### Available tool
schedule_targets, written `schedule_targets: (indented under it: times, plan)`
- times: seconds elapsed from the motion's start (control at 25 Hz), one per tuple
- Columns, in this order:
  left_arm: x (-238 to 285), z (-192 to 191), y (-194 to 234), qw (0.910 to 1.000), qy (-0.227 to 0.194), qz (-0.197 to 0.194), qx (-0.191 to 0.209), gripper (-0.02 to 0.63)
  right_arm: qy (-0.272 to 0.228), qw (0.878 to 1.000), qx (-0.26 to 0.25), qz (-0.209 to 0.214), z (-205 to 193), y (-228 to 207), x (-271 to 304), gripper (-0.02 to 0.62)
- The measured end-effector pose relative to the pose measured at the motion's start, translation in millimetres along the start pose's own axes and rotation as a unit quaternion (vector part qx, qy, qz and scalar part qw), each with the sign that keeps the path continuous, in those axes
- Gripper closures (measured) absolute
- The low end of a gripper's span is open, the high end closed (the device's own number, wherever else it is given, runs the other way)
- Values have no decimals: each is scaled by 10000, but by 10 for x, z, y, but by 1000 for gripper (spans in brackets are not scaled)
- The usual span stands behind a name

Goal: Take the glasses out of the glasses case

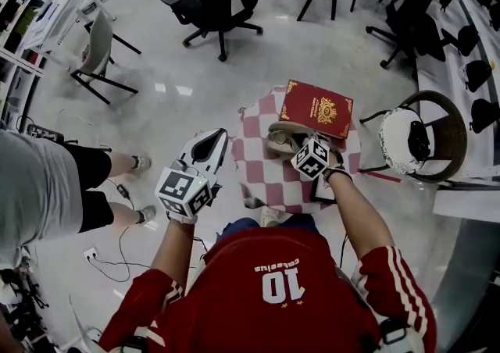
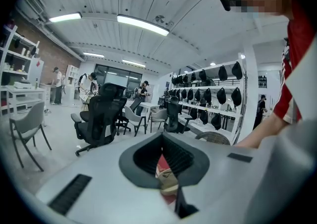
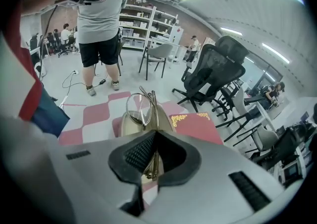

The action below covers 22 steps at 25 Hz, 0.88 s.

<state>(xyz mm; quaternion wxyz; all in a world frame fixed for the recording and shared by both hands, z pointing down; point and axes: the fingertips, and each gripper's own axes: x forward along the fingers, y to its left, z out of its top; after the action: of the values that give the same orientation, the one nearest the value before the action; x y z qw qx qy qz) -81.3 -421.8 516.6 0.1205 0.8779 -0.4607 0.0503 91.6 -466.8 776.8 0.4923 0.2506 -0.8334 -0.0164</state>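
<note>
Glasses (image 3: pixel 138 108): thin gold wire frame, folded, clear lenses. Judged light, springy at the arms and easily bent. The lenses would smear or scratch, and the wire would be slippery under hard pads. The best hold is probably on the frame's metal near the hinge or bridge, not on the glass, and with only a light squeeze.

Right gripper (image 3: pixel 152 136): fingers closed on the folded frame, with wire running down between the ribbed pads. One lens stands up beyond the fingertips. The glasses sit directly over the tan case (image 3: pixel 124 125), which lies on the checkered table (image 3: pixel 94 119) just beside a red book (image 3: pixel 195 125). I cannot tell whether the lower edge of the frame is clear of the case.

Left gripper (image 2: pixel 162 139): fingers drawn together at the tips and holding nothing. Only a narrow slit shows, with a sliver of red and tan far behind it.

What each view shows:
- The right gripper view alone shows the grip — pads on wire, lens upright, case underneath.
- The head view alone shows the layout. The right gripper (image 1: pixel 299 146) is low over the case (image 1: pixel 280 139) on the small table (image 1: pixel 262 180), and the book (image 1: pixel 316 108) is at the far side. The left gripper (image 1: pixel 215 137) is off the table's left edge, apart from the case and not steadying it. The glasses are too small to make out here.
- The left gripper view mostly shows the room — chairs and shelves — and tells little about the task.

The case is judged light enough to shift if the frame snags while coming out.
</note>
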Motion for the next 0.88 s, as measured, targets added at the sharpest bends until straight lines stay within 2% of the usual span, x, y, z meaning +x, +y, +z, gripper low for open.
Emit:
schedule_targets:
  times: [0.44,0.88]
  plan:
    - [-315,170,-221,9993,-174,-264,205,598,-279,9967,527,-548,127,121,-713,567]
    - [-643,263,-542,9976,-230,-581,282,598,-703,9828,1318,-1087,182,509,-1589,568]
